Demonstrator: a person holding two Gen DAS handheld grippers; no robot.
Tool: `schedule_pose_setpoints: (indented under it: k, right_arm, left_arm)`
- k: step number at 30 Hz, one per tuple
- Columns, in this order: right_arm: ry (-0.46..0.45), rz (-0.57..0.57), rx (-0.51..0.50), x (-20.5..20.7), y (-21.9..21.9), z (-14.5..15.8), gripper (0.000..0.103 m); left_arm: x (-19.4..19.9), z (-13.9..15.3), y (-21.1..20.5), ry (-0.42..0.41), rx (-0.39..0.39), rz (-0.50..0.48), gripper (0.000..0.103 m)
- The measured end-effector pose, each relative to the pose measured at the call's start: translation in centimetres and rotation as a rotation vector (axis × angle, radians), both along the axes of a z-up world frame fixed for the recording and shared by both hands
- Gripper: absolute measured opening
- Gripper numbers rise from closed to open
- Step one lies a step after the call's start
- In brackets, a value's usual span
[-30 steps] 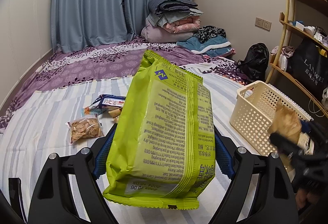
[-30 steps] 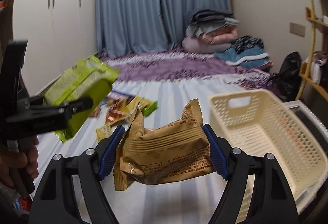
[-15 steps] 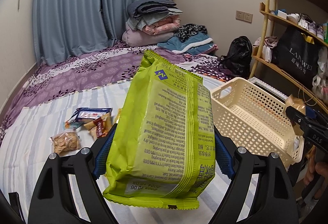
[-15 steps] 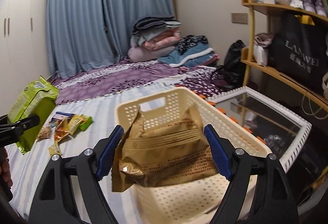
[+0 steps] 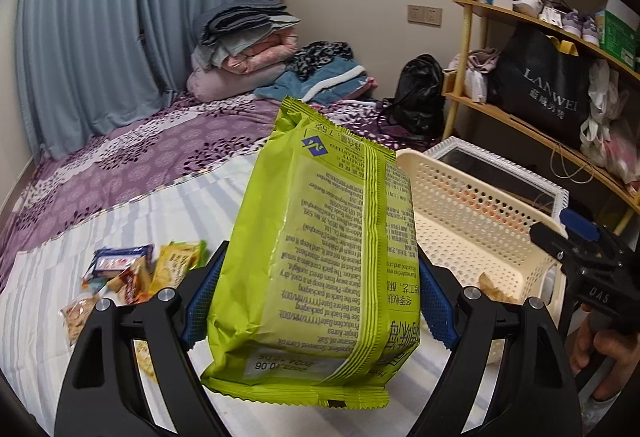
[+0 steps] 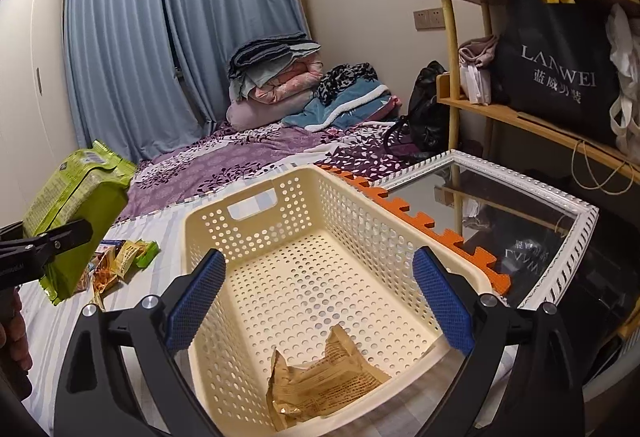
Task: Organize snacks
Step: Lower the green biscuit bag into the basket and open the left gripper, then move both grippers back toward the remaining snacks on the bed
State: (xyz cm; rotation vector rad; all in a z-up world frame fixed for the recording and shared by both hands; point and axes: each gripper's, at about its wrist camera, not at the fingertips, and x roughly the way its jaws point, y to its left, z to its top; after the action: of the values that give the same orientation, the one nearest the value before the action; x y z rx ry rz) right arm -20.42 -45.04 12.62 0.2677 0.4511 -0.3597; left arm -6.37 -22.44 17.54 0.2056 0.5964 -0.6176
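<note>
My left gripper (image 5: 320,301) is shut on a big lime-green snack bag (image 5: 320,257) and holds it above the striped bed sheet, left of the cream perforated basket (image 5: 480,205). The bag also shows in the right wrist view (image 6: 76,209). My right gripper (image 6: 318,301) is open and empty above the near end of the basket (image 6: 256,213). A brown snack packet (image 6: 324,381) lies on the basket floor below it, and shows in the left wrist view (image 5: 494,287). A pile of small snack packets (image 5: 132,277) lies on the sheet to the left, also in the right wrist view (image 6: 120,265).
A white-framed mirror (image 6: 520,213) and an orange foam mat edge (image 6: 416,221) lie right of the basket. A wooden shelf (image 6: 532,117) with a black bag stands at the right. Folded bedding (image 6: 288,85) is stacked at the far wall.
My right gripper opened and dropped the brown packet into the basket. My left gripper swung right with the green bag, closer to the basket.
</note>
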Motion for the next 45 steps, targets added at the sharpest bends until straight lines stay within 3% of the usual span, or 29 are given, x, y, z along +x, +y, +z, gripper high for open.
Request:
schedule_pose_setpoints:
  k: [15, 17, 19, 21, 29, 45]
  right_arm:
    - [0.01, -0.097, 0.037, -2.2, -3.0, -0.7, 0.098]
    - [0.014, -0.104, 0.045, -2.3, -3.2, -0.9, 0.098]
    - [0.016, -0.105, 0.048, -2.4, -3.3, -1.0, 0.098]
    - [0.015, -0.104, 0.049, -2.4, -3.2, -1.0, 0.098]
    - [0.0, -0.067, 0.056, -1.3, -2.3, -0.6, 0.098]
    - [-0.051, 0.051, 0.035, 1.3, 2.6, 1.6, 0.098]
  left_arm:
    - [1.4, -1.0, -10.4, 0.083, -0.045, -0.168, 0.085]
    - [1.7, -1.3, -11.5, 0.095, -0.052, -0.183, 0.088]
    - [2.0, -1.6, -12.2, 0.103, -0.066, -0.194, 0.099]
    - [2.3, -2.0, -12.5, 0.106, -0.054, -0.174, 0.099]
    - [4.1, -2.4, -9.3, 0.14, -0.048, -0.057, 0.099]
    - [6.0, -0.5, -0.2, 0.115, -0.093, 0.117, 0.1]
